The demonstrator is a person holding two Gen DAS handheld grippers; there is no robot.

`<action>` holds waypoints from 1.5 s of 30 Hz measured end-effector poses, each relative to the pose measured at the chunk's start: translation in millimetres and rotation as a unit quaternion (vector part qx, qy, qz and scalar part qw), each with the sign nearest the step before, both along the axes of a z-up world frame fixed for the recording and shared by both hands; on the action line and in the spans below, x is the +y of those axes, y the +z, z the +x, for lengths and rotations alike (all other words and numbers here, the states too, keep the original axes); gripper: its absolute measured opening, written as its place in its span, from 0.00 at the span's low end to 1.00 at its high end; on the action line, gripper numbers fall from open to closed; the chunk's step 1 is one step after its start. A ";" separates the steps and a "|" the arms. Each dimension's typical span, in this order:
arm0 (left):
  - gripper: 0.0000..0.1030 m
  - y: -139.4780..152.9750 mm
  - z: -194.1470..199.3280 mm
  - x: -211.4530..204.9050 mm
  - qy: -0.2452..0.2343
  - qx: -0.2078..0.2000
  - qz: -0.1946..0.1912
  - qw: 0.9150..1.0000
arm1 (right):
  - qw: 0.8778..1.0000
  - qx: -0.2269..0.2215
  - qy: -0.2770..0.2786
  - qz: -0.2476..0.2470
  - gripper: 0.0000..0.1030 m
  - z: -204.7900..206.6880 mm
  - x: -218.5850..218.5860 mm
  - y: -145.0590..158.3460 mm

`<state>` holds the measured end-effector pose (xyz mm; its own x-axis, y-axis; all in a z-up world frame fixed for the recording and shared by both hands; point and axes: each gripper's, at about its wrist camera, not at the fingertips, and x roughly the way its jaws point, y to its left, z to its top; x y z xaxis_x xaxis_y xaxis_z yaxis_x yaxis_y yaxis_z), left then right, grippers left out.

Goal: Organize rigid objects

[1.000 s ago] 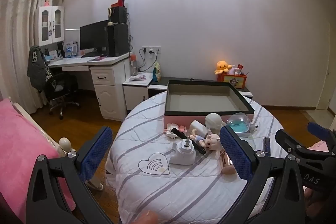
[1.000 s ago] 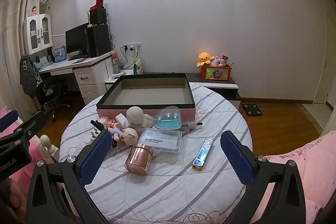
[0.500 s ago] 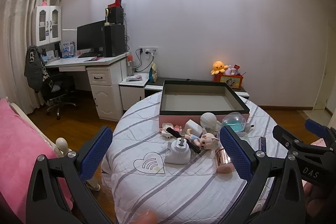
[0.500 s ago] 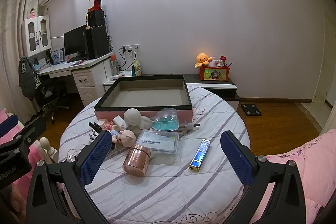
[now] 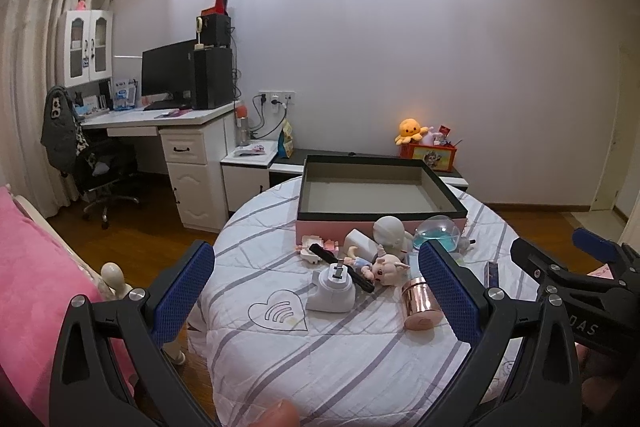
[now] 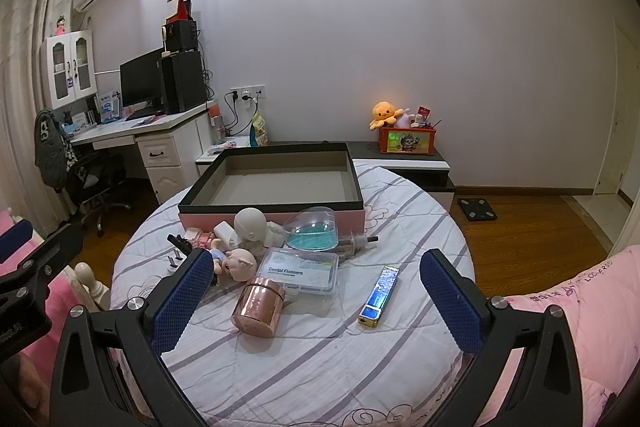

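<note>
A pink box with a black rim point(image 6: 270, 205) point(image 5: 380, 215) stands open and empty at the far side of a round table. In front of it lies a cluster: a copper tin point(image 6: 258, 306) point(image 5: 420, 303), a clear floss case point(image 6: 298, 270), a pig doll point(image 6: 239, 264) point(image 5: 384, 267), a white bust point(image 6: 251, 225), a clear dome with blue inside point(image 6: 312, 231), a white plug adapter point(image 5: 332, 289). A blue lighter point(image 6: 379, 291) lies apart to the right. My left gripper point(image 5: 316, 303) and right gripper point(image 6: 316, 301) hang open above the near table edge, holding nothing.
The round table point(image 6: 320, 367) wears a striped white quilt. Pink bedding point(image 6: 580, 307) lies at right, a pink cushion point(image 5: 36, 267) at left. A white desk point(image 5: 160, 131) with monitor and an office chair point(image 5: 100, 171) stand far left; a low cabinet point(image 6: 404, 163) sits behind.
Both grippers have pulled back slightly from the table and the views have shifted a little; the objects look smaller. Nothing on the table has moved.
</note>
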<state>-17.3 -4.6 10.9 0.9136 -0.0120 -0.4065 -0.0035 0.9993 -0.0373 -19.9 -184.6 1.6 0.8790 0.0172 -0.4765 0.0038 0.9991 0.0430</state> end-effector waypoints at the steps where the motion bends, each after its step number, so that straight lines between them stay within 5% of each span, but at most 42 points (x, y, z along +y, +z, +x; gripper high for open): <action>1: 1.00 0.0 0.2 0.5 -0.001 0.001 -0.002 1.000 | 1.000 0.000 0.000 0.000 1.00 -0.1 0.0 0.0; 45: 1.00 -3.6 4.6 0.2 -0.012 0.008 -0.008 1.000 | 1.000 0.002 -0.002 0.000 1.00 1.2 -3.5 -0.9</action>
<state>-12.7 -4.5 7.3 0.9063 -0.0402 -0.4206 0.0195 0.9984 -0.0534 -18.7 -188.2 0.7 0.8772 0.0134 -0.4800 0.0084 0.9990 0.0432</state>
